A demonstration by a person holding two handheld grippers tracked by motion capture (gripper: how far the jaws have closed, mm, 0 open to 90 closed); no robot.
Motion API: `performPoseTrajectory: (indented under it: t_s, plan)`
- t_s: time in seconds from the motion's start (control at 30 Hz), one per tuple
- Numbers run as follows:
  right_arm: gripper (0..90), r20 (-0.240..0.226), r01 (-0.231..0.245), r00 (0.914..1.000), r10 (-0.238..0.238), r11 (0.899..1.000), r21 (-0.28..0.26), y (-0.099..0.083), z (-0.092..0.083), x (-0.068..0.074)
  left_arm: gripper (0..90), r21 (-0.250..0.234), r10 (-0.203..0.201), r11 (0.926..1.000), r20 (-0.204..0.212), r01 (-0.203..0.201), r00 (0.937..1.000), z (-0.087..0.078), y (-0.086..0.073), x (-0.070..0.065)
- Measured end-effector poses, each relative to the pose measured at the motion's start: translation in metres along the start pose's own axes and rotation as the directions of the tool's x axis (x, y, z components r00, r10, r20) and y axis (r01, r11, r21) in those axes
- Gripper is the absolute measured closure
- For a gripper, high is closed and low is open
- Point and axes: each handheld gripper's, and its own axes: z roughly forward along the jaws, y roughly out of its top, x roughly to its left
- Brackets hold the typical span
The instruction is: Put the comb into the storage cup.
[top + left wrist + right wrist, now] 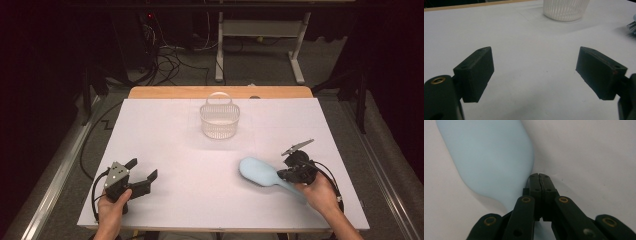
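left side first: we see the left gripper (141, 172) low on the white table cover (180, 165), near the front left corner, held in the person's left hand (111, 207). its jaws stand wide apart with nothing between them; in the left gripper view (534, 72) there is just bare white surface in the gap. grey three-cornered plate on top, cable looping off the left edge.

centre, toward the far edge: we have a white slotted basket (220, 120) with its handle standing up, upright, well apart from both grippers. the left gripper view catches its lower wall (565, 10) at the top of frame.

right of centre, front half: the light blue hairbrush (260, 172) lies on the cover, broad head pointing left, handle running right and toward the person. in the left gripper view a few bristles (631, 25) poke in at the right edge, so it looks bristle side down.

far right: the right gripper (286, 175) in the person's right hand (320, 192) sits right at the brush where the head narrows into the handle. in the right gripper view (540, 181) its jaws are pressed fully together, tips meeting, the brush (489, 157) just beside them on the left. we can't tell whether anything of the brush is pinched between the tips.
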Motion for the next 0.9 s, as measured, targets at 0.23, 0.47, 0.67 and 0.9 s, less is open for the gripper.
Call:
performPoseTrajectory:
  t_s: [0.23,0.47,0.67,0.9]
  plan:
    - [90.0,-0.011,-0.005,0.9999,0.005,1.0,-0.018,-0.009,-0.003,0.003,15.6,0.002,0.001,1.0,0.0,-0.001,1.0,0.0,0.0,0.0]
    - [89.2,-0.014,0.007,0.9999,-0.008,1.0,-0.017,-0.016,-0.006,0.009,15.6,0.002,0.0,1.0,0.001,0.0,1.0,0.0,0.0,0.0]
    - [89.3,-0.019,0.02,0.9996,-0.02,1.0,-0.02,-0.02,-0.007,0.013,15.6,0.001,0.0,1.0,0.001,0.0,1.0,0.0,0.0,0.0]
    - [89.4,-0.028,0.021,0.9994,-0.022,1.0,-0.019,-0.022,-0.008,0.017,15.6,0.0,0.0,1.0,0.0,0.0,1.0,0.0,0.0,0.0]
